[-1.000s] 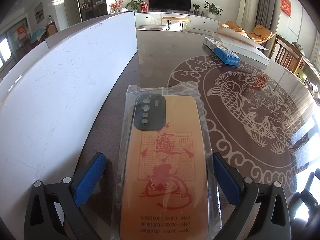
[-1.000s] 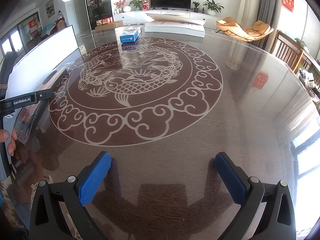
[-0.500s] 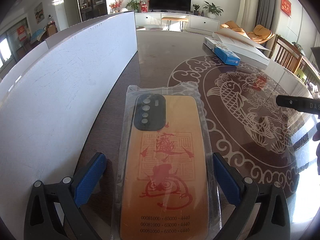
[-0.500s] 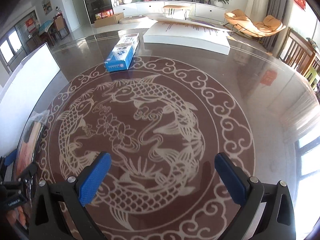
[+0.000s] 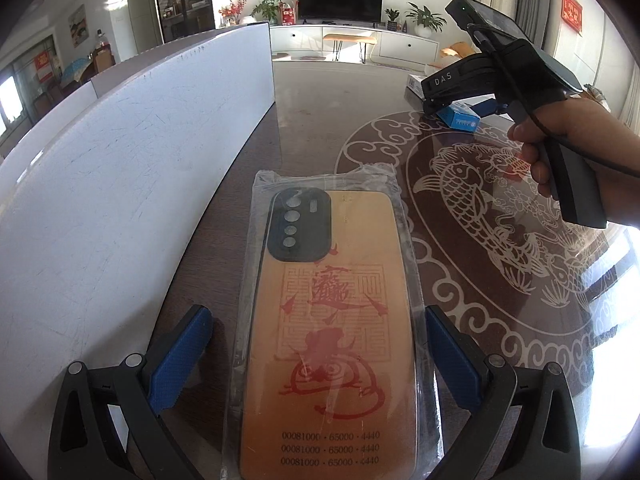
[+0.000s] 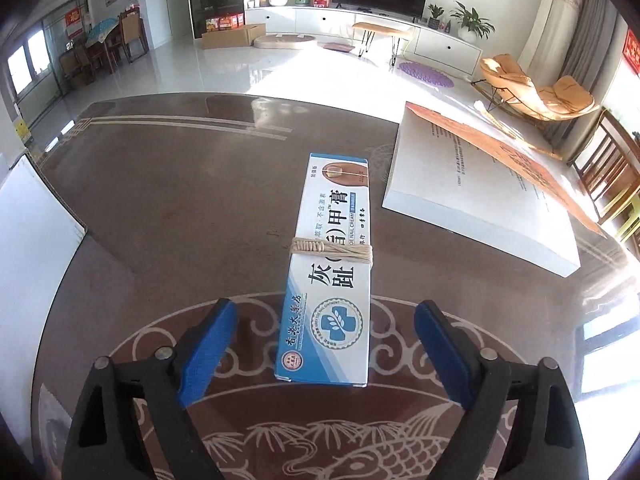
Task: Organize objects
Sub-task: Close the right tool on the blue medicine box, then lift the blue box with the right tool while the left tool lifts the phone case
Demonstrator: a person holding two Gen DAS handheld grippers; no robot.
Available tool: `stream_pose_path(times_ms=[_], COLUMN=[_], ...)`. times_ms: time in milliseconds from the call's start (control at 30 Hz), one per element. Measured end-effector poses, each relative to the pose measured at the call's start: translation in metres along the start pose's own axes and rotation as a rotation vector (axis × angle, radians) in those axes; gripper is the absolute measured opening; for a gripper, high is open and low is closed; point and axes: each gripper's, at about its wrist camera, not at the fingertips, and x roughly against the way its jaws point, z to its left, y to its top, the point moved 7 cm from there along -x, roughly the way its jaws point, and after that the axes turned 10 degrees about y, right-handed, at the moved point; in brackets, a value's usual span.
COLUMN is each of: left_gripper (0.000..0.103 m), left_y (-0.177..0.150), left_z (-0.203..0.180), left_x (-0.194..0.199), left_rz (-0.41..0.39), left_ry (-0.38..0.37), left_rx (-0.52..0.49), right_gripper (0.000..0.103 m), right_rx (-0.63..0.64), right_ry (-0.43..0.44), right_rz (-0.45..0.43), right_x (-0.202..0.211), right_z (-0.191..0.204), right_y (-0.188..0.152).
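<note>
- The right tongs (image 6: 324, 346) are being closed around the light, stiff box (image 6: 330, 276); no pad contact is seen.
- Its long sides should be gripped.
- The left tongs (image 5: 316, 354) are held open around the slippery bagged phone case (image 5: 334, 320).

- the phone case (image 5: 334, 332) was orange with red seal-like print, black numbers and a black camera block.
- the box (image 6: 332, 276) was white and blue.
- the surface (image 6: 180, 208) was dark brown, patterned with pale fish and scrolls.

Bagged phone case (image 5: 328, 320) between open left hand-held gripper (image 5: 316, 356) pads.
</note>
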Motion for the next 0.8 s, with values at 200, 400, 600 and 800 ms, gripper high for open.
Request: stream_pose_path(times_ms=[200, 400, 600, 800], left_gripper=[0.103, 0.103, 0.103, 0.103], left_y=[0.0, 0.0, 0.0, 0.0], left_z=[0.001, 0.0, 0.001, 0.001], left_x=[0.0, 0.0, 0.0, 0.0], left_rz=[0.0, 0.0, 0.0, 0.0], left_ry=[0.0, 0.0, 0.0, 0.0], left_rx=[0.001, 0.001, 0.0, 0.0], right_gripper=[0.042, 0.042, 0.042, 0.042], right_rx=[-0.019, 0.024, 0.069, 0.029], right_ry=[0.025, 0.03, -0.023, -0.031], right_rz=[-0.052, -0.084, -0.126, -0.157], right_x=[0.028, 0.086, 0.155, 0.191], right_z=[-0.014, -0.016, -0.008, 0.006], right_y=[-0.033, -0.132, -0.251, -0.317])
